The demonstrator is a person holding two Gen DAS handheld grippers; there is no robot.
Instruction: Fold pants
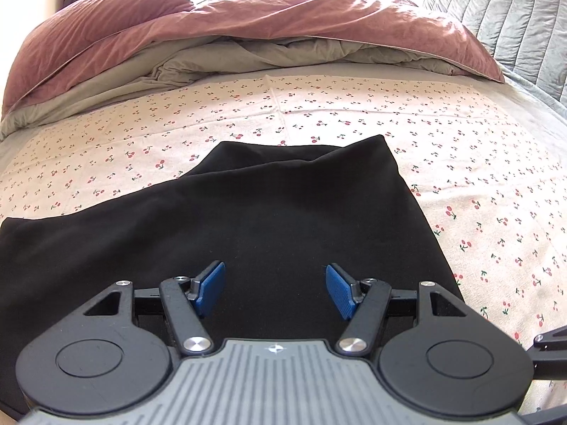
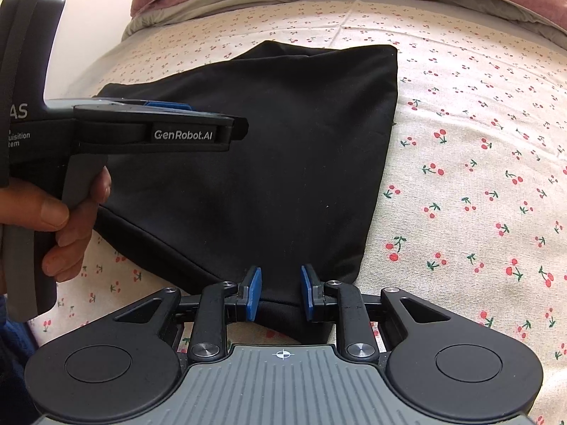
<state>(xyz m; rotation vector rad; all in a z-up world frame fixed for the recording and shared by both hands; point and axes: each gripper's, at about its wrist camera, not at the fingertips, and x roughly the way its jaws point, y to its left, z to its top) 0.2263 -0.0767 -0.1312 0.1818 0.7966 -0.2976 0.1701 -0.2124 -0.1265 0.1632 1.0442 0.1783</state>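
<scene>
Cherry-printed cotton covers the bed (image 1: 354, 106), and we take this sheet as the carrying surface; a pink duvet (image 1: 248, 24) is bunched along its far edge. The black pants (image 1: 265, 205) lie flat in the near part of the bed, already reduced to a broad folded panel. In the right wrist view their long axis runs from the near edge of the bed, under our right gripper, away toward the duvet, with a squared far corner (image 2: 389, 49) on the right and a looser layer trailing toward the left edge.

We read the left gripper (image 1: 275, 290) as released: its blue pads (image 1: 209, 288) stand well apart above the middle of the panel, with nothing between them. In the right wrist view it enters from the left, carried by a hand (image 2: 67, 223), over the left part of the cloth.

The right gripper (image 2: 281, 292) sits at the near edge of the pants. Its jaws are narrowed, with the near hem of the cloth (image 2: 280, 304) passing between the pads. We cannot tell whether the pads press on the fabric or merely flank it.

We judge that the next fold turns on this relation: the cloth extends away from both grippers, the right one is nearer the near hem, and the left one is nearer the centre line.
</scene>
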